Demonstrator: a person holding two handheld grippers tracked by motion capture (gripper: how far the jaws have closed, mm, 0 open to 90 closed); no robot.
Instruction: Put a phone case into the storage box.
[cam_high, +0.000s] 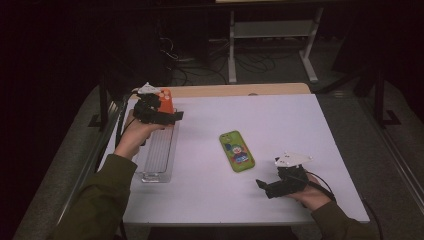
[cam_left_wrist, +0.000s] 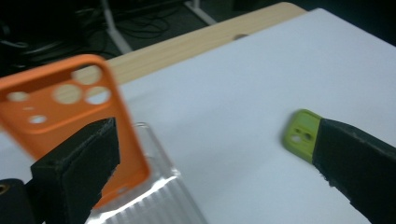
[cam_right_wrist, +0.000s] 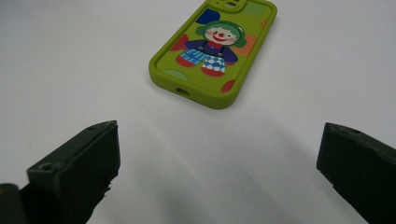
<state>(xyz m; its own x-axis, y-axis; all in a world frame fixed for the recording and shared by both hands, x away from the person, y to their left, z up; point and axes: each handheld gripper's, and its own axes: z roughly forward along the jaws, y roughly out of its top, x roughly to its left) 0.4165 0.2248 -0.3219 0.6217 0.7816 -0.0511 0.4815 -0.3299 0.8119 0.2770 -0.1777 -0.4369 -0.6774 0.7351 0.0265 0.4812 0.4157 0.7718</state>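
The green case (cam_right_wrist: 212, 52) lies flat mid-desk, its long axis pointing away from the open right tool (cam_right_wrist: 219, 172), which is nearer. The left tool (cam_left_wrist: 210, 172), open, stands by the orange case (cam_left_wrist: 65, 121) at the clear tray (cam_high: 157, 155).

Light falls from above onto the white table (cam_high: 280, 130), bright against a dark room. Beyond the left gripper (cam_left_wrist: 210, 163) the orange case (cam_left_wrist: 60, 112) smears with motion blur (its edges soft). Ahead of the right gripper (cam_right_wrist: 219, 163), the green case (cam_right_wrist: 215, 51) is sharp, with a faint shadow.
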